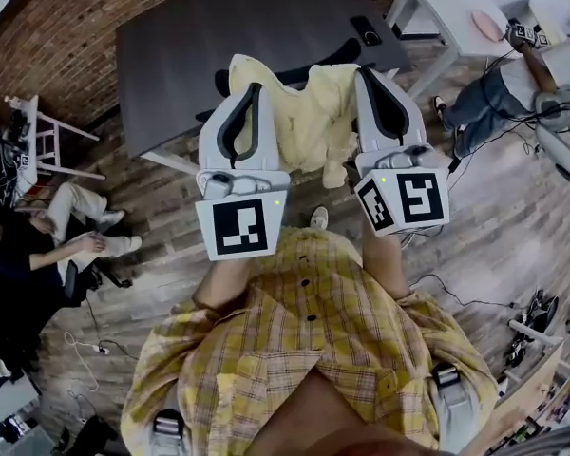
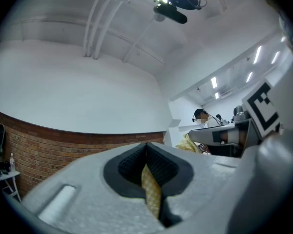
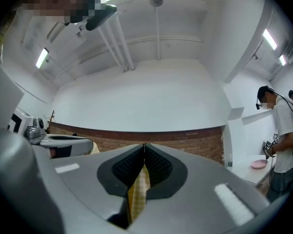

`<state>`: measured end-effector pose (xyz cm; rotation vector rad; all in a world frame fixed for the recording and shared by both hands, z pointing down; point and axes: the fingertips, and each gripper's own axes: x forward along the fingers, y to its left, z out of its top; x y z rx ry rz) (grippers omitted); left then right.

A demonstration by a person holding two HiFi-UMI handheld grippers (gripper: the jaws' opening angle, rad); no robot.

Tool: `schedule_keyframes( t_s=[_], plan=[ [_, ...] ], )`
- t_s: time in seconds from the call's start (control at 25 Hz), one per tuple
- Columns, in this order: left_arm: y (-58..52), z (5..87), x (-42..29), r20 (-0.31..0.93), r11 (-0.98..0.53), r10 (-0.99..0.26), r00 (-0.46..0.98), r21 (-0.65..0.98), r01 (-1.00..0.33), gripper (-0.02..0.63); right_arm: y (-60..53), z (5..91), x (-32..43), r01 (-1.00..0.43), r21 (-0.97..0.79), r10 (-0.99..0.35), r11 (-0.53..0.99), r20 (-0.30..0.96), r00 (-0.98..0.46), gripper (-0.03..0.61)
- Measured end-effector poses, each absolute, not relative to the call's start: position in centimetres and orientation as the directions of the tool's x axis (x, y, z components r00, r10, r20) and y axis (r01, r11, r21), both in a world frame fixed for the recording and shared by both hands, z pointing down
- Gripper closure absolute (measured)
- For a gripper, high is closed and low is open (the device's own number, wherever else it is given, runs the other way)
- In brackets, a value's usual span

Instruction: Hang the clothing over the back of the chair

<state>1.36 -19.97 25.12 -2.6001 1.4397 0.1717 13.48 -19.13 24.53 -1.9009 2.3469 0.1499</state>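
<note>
A pale yellow garment (image 1: 309, 117) hangs spread between my two raised grippers in the head view. My left gripper (image 1: 252, 88) is shut on its left top edge, and a strip of yellow checked cloth (image 2: 151, 191) shows pinched in the left gripper (image 2: 146, 150). My right gripper (image 1: 369, 72) is shut on the right top edge, with cloth (image 3: 138, 194) clamped in the right gripper (image 3: 144, 152). Behind the garment a black chair (image 1: 337, 53) stands mostly hidden, against the dark table (image 1: 199, 36).
A phone (image 1: 366, 30) lies on the dark table. A white table (image 1: 446, 8) with a pink plate (image 1: 487, 24) stands at the back right, with a person (image 1: 513, 84) beside it. Another person (image 1: 38, 245) sits at the left near a white stool (image 1: 38, 141). Cables (image 1: 446, 293) run across the wooden floor.
</note>
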Motion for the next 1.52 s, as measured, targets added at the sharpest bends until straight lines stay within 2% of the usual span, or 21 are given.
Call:
schedule_keyframes(
  t_s=[0.4, 0.96, 1.32, 1.52],
  plan=[
    [-23.7, 21.7, 2.9, -0.235, -0.405, -0.876, 0.421, -0.116, -0.907, 0.611, -23.8, 20.6, 16.2, -0.949, 0.021, -0.923, 0.316, -0.224, -0.312, 0.566],
    [-27.9, 19.0, 2.8, -0.275, -0.251, -0.918, 0.287, -0.159, -0.955, 0.611, -29.6, 18.8, 17.4, -0.904, 0.049, -0.876, 0.424, -0.231, -0.423, 0.566],
    [-31.2, 18.1, 1.8, -0.288, -0.260, -0.908, 0.303, -0.180, -0.949, 0.611, -33.1, 18.1, 15.4, -0.913, 0.076, -0.885, 0.402, -0.223, -0.408, 0.566],
    [-33.8, 19.0, 2.1, -0.252, -0.283, -0.912, 0.324, -0.187, -0.941, 0.611, -35.5, 18.8, 15.3, -0.920, 0.069, -0.899, 0.385, -0.197, -0.391, 0.566]
  ],
)
